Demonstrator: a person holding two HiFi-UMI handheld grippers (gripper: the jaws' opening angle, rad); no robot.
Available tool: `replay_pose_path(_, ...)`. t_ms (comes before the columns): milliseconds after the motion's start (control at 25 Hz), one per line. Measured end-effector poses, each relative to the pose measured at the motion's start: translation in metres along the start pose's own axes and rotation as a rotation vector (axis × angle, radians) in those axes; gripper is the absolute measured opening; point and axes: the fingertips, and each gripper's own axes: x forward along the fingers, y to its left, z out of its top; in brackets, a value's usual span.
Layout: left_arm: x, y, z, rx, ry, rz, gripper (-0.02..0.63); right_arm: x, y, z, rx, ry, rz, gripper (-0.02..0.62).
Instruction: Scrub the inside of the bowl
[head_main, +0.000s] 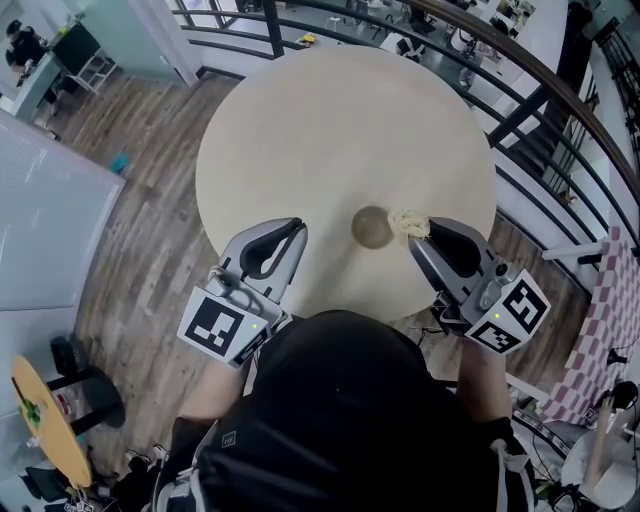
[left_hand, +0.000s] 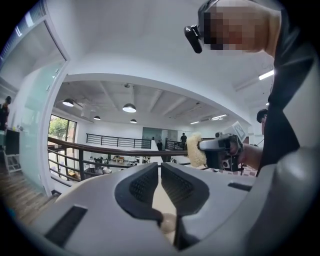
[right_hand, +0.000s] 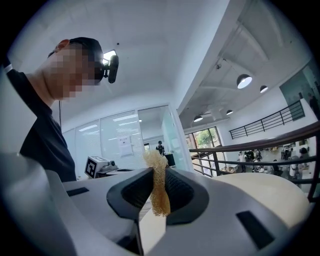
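Observation:
A small round bowl (head_main: 371, 228) stands upright on the round beige table (head_main: 330, 130), near its front edge. My right gripper (head_main: 425, 232) is just right of the bowl, shut on a pale yellow fibrous sponge (head_main: 407, 223) that hangs by the bowl's right rim. In the right gripper view the sponge (right_hand: 158, 187) is pinched between the dark pads. My left gripper (head_main: 296, 228) hovers left of the bowl, apart from it, jaws together with nothing between them (left_hand: 160, 172). The left gripper view also shows the right gripper (left_hand: 222, 150) holding the sponge (left_hand: 196, 149).
A dark curved railing (head_main: 520, 110) runs behind and to the right of the table. Wood floor (head_main: 150, 230) lies to the left. A small round side table (head_main: 45, 420) stands at lower left, and a checked cloth (head_main: 610, 320) at right.

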Motion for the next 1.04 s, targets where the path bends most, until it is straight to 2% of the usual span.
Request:
replay_pose_path(360, 0.009, -0.007, -0.007, 0.0, 0.022, -0.015, 0.023, 0.001, 0.002, -0.006, -0.016, -0.001, -0.033, 0.081)
replay_pose_path(480, 0.013, -0.006, 0.0, -0.009, -0.006, -0.01, 0.021, 0.005, 0.004, -0.006, -0.024, -0.009, -0.051, 0.081)
replay_pose_path(680, 0.017, -0.009, 0.005, 0.028, -0.001, -0.037, 0.021, 0.014, 0.008, -0.005, -0.048, -0.016, -0.058, 0.081)
replay_pose_path(880, 0.018, -0.01, 0.015, 0.03, -0.034, -0.024, 0.021, 0.014, 0.011, -0.003, -0.067, -0.021, -0.059, 0.081)
replay_pose_path(1040, 0.02, -0.01, 0.013, 0.044, -0.027, -0.027, 0.02, 0.012, 0.01, -0.001, -0.074, -0.03, -0.064, 0.081)
